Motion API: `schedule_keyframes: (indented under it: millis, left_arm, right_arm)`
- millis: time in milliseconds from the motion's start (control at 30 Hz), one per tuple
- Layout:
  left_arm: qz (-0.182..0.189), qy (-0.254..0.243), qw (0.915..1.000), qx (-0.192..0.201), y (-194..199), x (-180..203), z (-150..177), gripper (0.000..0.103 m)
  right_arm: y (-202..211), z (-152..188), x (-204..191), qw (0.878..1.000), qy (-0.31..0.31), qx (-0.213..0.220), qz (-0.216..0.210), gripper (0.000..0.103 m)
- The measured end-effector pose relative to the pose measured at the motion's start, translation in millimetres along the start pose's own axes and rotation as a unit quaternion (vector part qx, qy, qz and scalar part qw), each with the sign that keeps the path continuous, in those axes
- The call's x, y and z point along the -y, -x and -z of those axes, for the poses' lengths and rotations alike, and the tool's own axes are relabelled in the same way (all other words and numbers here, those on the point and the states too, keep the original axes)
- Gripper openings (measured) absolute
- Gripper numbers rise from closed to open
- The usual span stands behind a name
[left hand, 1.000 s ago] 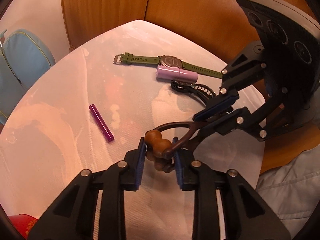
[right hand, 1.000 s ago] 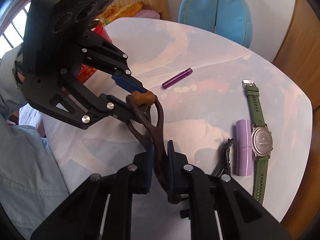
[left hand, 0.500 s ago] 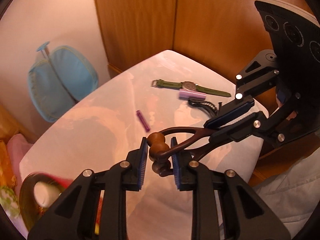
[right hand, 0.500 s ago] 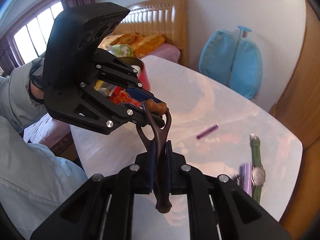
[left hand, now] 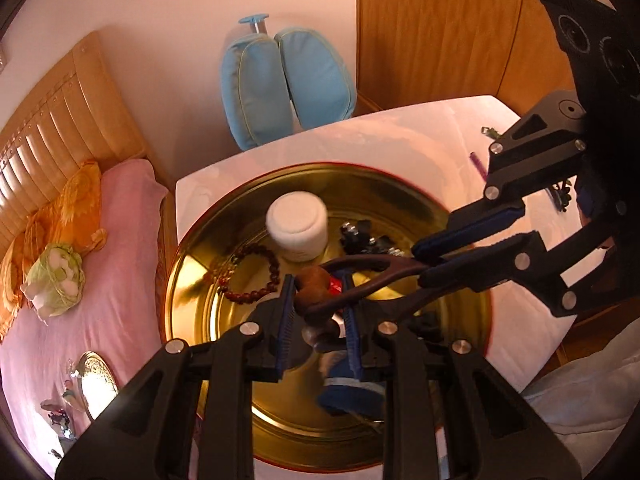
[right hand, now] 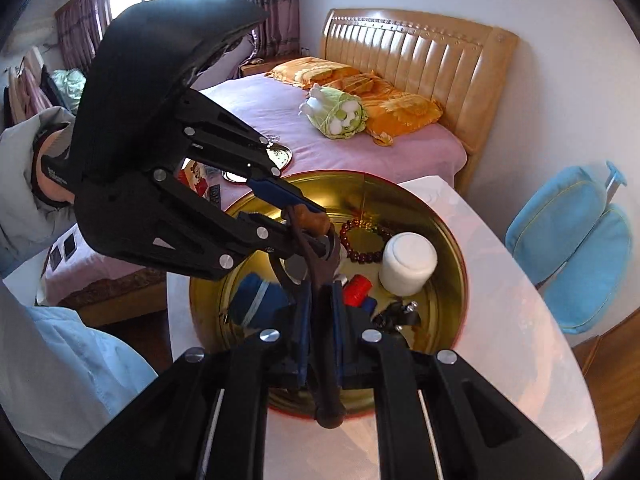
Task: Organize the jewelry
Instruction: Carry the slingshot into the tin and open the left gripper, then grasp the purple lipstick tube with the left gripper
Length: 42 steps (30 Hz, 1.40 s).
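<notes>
A brown wooden fork-shaped hairpin [left hand: 360,286] hangs in the air between both grippers, above a round gold tin [left hand: 192,264]. My left gripper [left hand: 316,304] is shut on its knobbed head. My right gripper [right hand: 320,312] is shut on the dark prongs [right hand: 320,264], coming in from the right in the left wrist view. Inside the tin [right hand: 452,240] lie a white jar [right hand: 408,264], a dark red bead bracelet [right hand: 360,240], a black clip [right hand: 400,314], a red item [right hand: 358,288] and a blue pouch [right hand: 256,304].
The tin stands on a white table [right hand: 500,320]. A purple tube [left hand: 478,162] and a watch buckle [left hand: 489,132] lie at the table's far right. A bed with a pink sheet [left hand: 112,240], blue cushions [left hand: 288,84] and wooden cabinets [left hand: 432,32] surround it. A person's pale sleeve [right hand: 60,360] shows at the left.
Both grippers have carried the hairpin away from the watch and purple tube to a spot above the gold tin. Both stay shut on it.
</notes>
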<state>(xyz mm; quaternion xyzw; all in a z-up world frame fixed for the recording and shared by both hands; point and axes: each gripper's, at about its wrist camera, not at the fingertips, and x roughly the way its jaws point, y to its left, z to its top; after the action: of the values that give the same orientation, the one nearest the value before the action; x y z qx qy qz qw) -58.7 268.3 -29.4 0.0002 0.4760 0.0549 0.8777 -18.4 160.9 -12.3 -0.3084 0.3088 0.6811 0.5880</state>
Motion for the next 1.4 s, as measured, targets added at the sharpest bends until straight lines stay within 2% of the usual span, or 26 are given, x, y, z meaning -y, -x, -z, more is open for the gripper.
schedule_keyframes:
  millis: [133, 233, 367, 433, 500, 567, 600, 633, 667, 733, 767, 867, 967, 1133, 1200, 1400]
  left_arm:
    - [0.025, -0.034, 0.9983, -0.039, -40, -32, 11, 0.024]
    - [0.046, -0.055, 0.9952, -0.067, -65, -35, 16, 0.024]
    - [0.069, -0.058, 0.9939, -0.065, -72, -36, 15, 0.025]
    - [0.070, -0.060, 0.9938, -0.062, -73, -39, 14, 0.045]
    - [0.061, -0.071, 0.9938, -0.060, -71, -38, 15, 0.051]
    - [0.049, -0.072, 0.9947, -0.054, -67, -38, 15, 0.061]
    - [0.043, -0.069, 0.9955, -0.050, -65, -40, 15, 0.066]
    - [0.040, -0.065, 0.9961, -0.045, -62, -41, 16, 0.069]
    - [0.037, -0.058, 0.9968, -0.040, -58, -42, 16, 0.071]
    - [0.038, -0.046, 0.9974, -0.040, -53, -44, 17, 0.082]
    - [0.038, -0.046, 0.9972, -0.045, -52, -43, 17, 0.083]
    - [0.014, -0.053, 0.9975, -0.043, -40, -34, 19, 0.083]
    - [0.004, -0.024, 0.9994, -0.026, -20, -26, 14, 0.083]
    - [0.038, 0.002, 0.9993, 0.001, 7, 11, -6, 0.083]
    - [0.044, -0.011, 0.9989, 0.007, 10, 38, -16, 0.083]
    - [0.096, -0.049, 0.9941, 0.014, 0, 135, -49, 0.083]
  right_arm:
    - [-50, -14, 3, 0.998, -0.049, -0.045, 0.017, 0.011]
    - [-71, -9, 5, 0.993, -0.084, -0.079, 0.031, 0.011]
    - [-82, -6, 6, 0.987, -0.119, -0.098, 0.040, 0.011]
    - [-81, -7, 8, 0.985, -0.137, -0.095, 0.041, 0.011]
    - [-82, -9, 12, 0.984, -0.143, -0.092, 0.054, 0.014]
    - [-77, -7, 15, 0.984, -0.143, -0.082, 0.065, 0.036]
    - [-72, -6, 15, 0.984, -0.143, -0.075, 0.071, 0.055]
    - [-69, -5, 15, 0.985, -0.142, -0.068, 0.078, 0.070]
    - [-64, -4, 16, 0.985, -0.141, -0.059, 0.084, 0.075]
    - [-52, 0, 17, 0.984, -0.145, -0.040, 0.091, 0.092]
    - [-43, 2, 17, 0.984, -0.147, -0.028, 0.099, 0.093]
    - [-11, 12, 19, 0.981, -0.150, 0.013, 0.119, 0.095]
    - [32, 36, 19, 0.977, -0.164, 0.047, 0.129, 0.096]
    - [93, 92, 27, 0.963, -0.206, 0.078, 0.154, 0.097]
    - [114, 117, 34, 0.957, -0.230, 0.082, 0.158, 0.098]
    - [185, 197, 44, 0.934, -0.278, 0.093, 0.203, 0.098]
